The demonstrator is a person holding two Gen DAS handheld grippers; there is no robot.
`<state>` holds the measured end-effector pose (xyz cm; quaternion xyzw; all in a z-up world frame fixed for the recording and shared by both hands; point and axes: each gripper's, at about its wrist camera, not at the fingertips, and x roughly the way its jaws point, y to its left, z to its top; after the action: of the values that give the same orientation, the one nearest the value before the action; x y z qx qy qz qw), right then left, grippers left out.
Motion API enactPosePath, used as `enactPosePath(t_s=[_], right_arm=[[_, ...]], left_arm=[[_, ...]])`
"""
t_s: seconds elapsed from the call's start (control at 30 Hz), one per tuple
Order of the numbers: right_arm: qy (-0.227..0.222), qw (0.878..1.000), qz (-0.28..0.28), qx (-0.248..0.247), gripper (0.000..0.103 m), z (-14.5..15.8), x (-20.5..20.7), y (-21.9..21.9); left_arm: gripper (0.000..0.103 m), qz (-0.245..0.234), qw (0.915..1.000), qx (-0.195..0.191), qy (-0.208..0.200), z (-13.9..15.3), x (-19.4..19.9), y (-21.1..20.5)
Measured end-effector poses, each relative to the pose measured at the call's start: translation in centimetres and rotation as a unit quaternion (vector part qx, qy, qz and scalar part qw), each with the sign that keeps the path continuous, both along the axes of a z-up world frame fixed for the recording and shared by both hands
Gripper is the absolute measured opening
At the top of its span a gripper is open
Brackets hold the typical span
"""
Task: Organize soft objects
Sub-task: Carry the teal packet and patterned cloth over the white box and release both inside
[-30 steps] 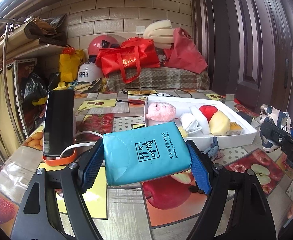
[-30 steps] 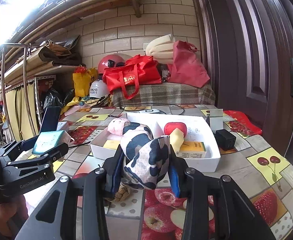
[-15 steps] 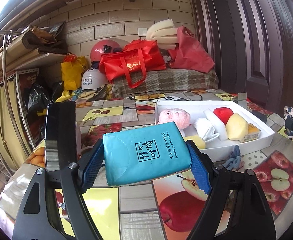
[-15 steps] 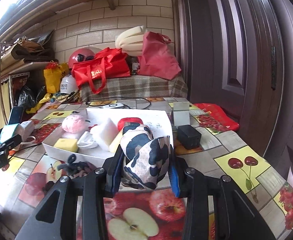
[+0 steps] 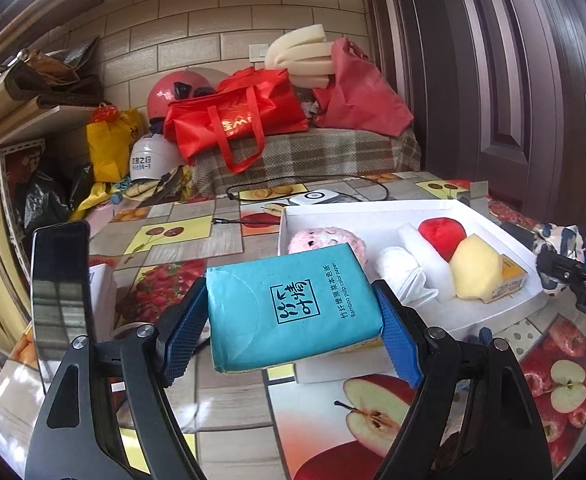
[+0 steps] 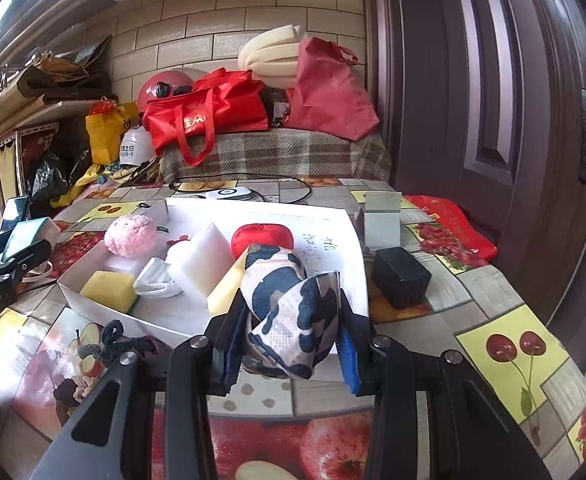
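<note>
Fruit-print oilcloth covers the table on which our white tray collects the soft items; left of the tray, our left gripper clamps the teal tissue pack across its width. At the tray's near edge, our right gripper pinches the cow-print cloth narrowly, both loads held clear of the table, apparently for release into the tray.

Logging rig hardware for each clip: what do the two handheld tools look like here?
Both match: the left tool and the right tool each have two angular matte-black arms with cut-out slots and silver round screw heads, ending in blue ribbed pads. Seen from the side, the left tool's body carries white lettering. No cables or sleeves show.
</note>
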<state>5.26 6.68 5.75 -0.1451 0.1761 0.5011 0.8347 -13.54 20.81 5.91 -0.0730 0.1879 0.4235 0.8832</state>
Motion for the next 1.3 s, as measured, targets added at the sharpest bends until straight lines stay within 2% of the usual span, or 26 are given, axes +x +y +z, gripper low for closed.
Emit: enactPosePath(t_s=[0.5, 0.67, 0.8, 1.03, 1.2, 1.23, 1.27, 1.3], right_arm=[[0.01, 0.997, 0.043, -0.068, 0.04, -1.1, 0.2, 7.3], [-0.004, 0.996, 0.024, -0.08, 0.04, -1.2, 1.3, 9.1], [-0.014, 0.997, -0.014, -0.075, 0.04, -1.1, 2.5, 9.8], [0.011, 0.998, -0.043, -0.054, 0.04, -0.7, 4.2, 10.1], [-0.005, 0.997, -0.046, -0.055, 0.042, -0.6, 3.8, 10.3], [-0.006, 0.997, -0.049, -0.055, 0.045, -0.6, 3.9, 10.3], [-0.007, 0.997, -0.054, -0.053, 0.056, -0.5, 3.9, 10.2], [-0.008, 0.997, -0.06, -0.05, 0.077, -0.5, 4.0, 10.1]], left_arm=[[0.081, -0.034, 0.9975, -0.008, 0.062, -0.5, 7.6, 3.5], [0.081, -0.05, 0.9953, -0.015, 0.081, -0.9, 9.7, 4.7], [0.081, -0.046, 0.994, -0.009, 0.099, -1.1, 11.4, 5.4], [0.081, -0.026, 0.9969, -0.029, 0.068, -0.8, 12.0, 7.0], [0.081, -0.012, 0.9986, -0.029, 0.043, -0.5, 10.9, 7.2], [0.083, -0.007, 0.9989, -0.029, 0.036, -0.4, 10.6, 7.3], [0.09, 0.0, 0.9991, -0.029, 0.03, -0.3, 10.3, 7.3], [0.101, 0.009, 0.9994, -0.026, 0.023, -0.2, 10.0, 7.2]])
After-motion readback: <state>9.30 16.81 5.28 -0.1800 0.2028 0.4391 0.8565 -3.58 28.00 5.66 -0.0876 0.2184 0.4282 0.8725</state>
